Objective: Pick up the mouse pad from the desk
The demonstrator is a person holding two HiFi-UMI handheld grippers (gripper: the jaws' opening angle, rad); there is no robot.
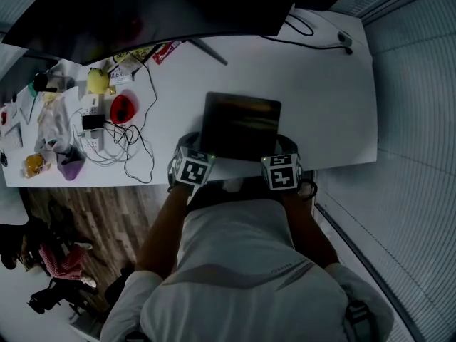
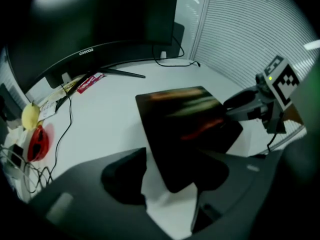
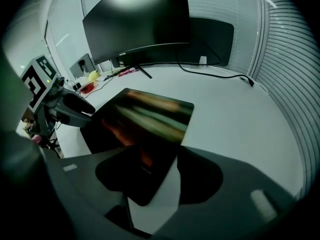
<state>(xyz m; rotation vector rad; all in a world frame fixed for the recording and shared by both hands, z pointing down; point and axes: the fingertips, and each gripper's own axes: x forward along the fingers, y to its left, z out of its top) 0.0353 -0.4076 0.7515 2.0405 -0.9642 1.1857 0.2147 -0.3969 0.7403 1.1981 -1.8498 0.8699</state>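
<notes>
The white desk (image 1: pixel 328 98) is carrying a wide dark monitor (image 1: pixel 178 6) at its far side. In front of it the dark mouse pad (image 1: pixel 241 125) is lying flat, reaching toward the near edge. It is looking thin, light and probably limp, so it is likely to sag if lifted by one corner. Its glossy top, which is throwing back coloured streaks, may be slippery. The two near corners are looking like the best holds, with one jaw slid under each. The left gripper (image 2: pixel 170 184) is standing wide over the pad's near left corner and pinching nothing. The right gripper (image 3: pixel 160 179) is gaping equally wide over the near right corner. Among the cables at the left end, a small purple cup (image 1: pixel 70 166) is sitting, and its contents cannot be made out.
</notes>
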